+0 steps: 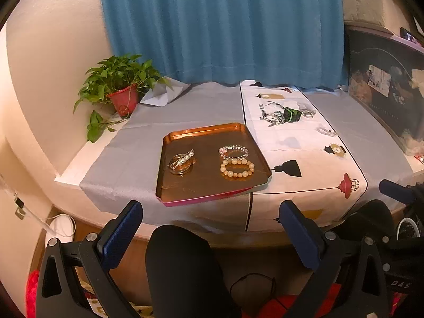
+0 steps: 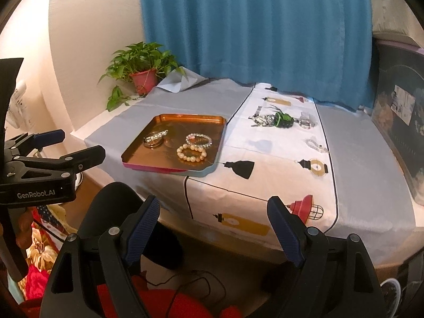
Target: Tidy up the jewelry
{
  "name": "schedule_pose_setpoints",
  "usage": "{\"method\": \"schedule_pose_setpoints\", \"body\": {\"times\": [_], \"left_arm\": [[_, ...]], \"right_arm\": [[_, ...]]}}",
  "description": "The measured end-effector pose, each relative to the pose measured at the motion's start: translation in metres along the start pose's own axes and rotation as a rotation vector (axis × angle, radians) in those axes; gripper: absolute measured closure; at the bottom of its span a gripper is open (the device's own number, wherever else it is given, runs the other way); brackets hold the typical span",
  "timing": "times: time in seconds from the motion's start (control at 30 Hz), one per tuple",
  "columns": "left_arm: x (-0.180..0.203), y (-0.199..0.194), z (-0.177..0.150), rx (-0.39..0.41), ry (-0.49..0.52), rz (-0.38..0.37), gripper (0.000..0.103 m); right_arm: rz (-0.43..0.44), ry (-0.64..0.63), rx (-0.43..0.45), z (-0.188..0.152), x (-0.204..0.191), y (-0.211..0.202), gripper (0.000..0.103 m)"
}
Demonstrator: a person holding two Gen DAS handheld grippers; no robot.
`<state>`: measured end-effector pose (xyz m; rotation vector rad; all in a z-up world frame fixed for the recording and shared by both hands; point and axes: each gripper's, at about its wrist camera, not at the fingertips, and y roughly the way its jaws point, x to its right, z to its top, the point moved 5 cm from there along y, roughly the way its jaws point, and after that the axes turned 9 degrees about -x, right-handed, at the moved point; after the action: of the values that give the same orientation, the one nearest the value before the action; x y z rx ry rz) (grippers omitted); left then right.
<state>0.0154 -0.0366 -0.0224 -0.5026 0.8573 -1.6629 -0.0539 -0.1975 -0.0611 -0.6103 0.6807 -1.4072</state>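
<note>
- The copper tray (image 1: 185, 185) sits on the grey cloth (image 1: 127, 164) at the table's near edge; everything below is placed relative to it.
- Inside the tray: a pearl hair clip (image 1: 182, 159) on its left half, a clear bead bracelet (image 1: 233, 151) on its right half, and a cream bead bracelet (image 1: 237, 168) touching it on the nearer side.
- Right of the tray and further back, on the printed white runner (image 2: 278, 153), lies a small heap of jewelry (image 2: 281, 119); a lone clear bracelet (image 2: 316, 145) lies nearer, apart from the heap.
- Left gripper (image 1: 209, 228) hangs below the tray's near edge, jaws spread wide, holding nothing.
- Right gripper (image 2: 213, 225) hangs off the table edge, nearer than the tray and to its right, jaws wide, empty.
- A potted plant (image 1: 120, 90) stands behind the tray, to its left.
</note>
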Motion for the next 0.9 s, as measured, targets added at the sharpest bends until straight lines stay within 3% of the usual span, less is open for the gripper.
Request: {"method": "schedule_pose_setpoints", "body": {"times": [0.37, 0.9], "left_arm": [[0.014, 0.015, 0.003, -0.030, 0.032, -0.010, 0.001], [0.064, 0.068, 0.038, -0.089, 0.118, -0.046, 0.001]], "right_arm": [[-0.013, 0.032, -0.019, 0.002, 0.016, 0.013, 0.020], [-0.079, 0.171, -0.069, 0.010, 0.096, 0.055, 0.020]]}}
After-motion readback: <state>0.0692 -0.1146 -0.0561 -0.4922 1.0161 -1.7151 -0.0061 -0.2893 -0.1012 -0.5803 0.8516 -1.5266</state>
